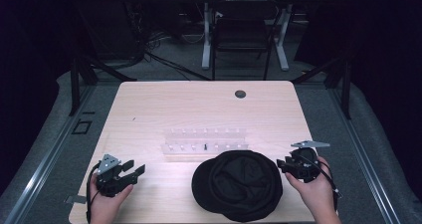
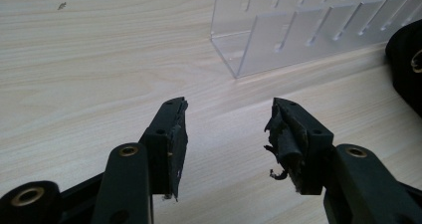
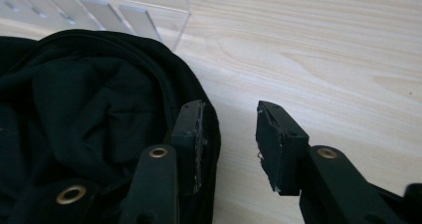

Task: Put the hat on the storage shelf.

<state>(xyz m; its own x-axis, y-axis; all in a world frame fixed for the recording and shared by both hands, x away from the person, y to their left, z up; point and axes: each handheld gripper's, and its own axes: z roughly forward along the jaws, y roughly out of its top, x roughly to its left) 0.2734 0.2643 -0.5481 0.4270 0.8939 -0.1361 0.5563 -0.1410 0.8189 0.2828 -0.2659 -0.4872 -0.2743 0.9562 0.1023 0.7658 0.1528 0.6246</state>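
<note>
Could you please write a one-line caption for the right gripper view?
Open right gripper at the edge of a black cap, beside a clear acrylic rack.

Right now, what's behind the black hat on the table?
Behind the black hat stands a clear acrylic slotted rack, with one small dark item in a slot. The hat's far edge covers part of the rack's near base; anything under the hat is hidden.

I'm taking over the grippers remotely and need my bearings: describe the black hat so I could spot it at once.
On the light wooden table, look along the near edge, between the two hand-held grippers. The black hat lies there, just in front of the clear slotted rack, with the right gripper close by its rim. It is the one dark, soft, rounded thing on the tabletop; the rack is see-through and rigid.
</note>
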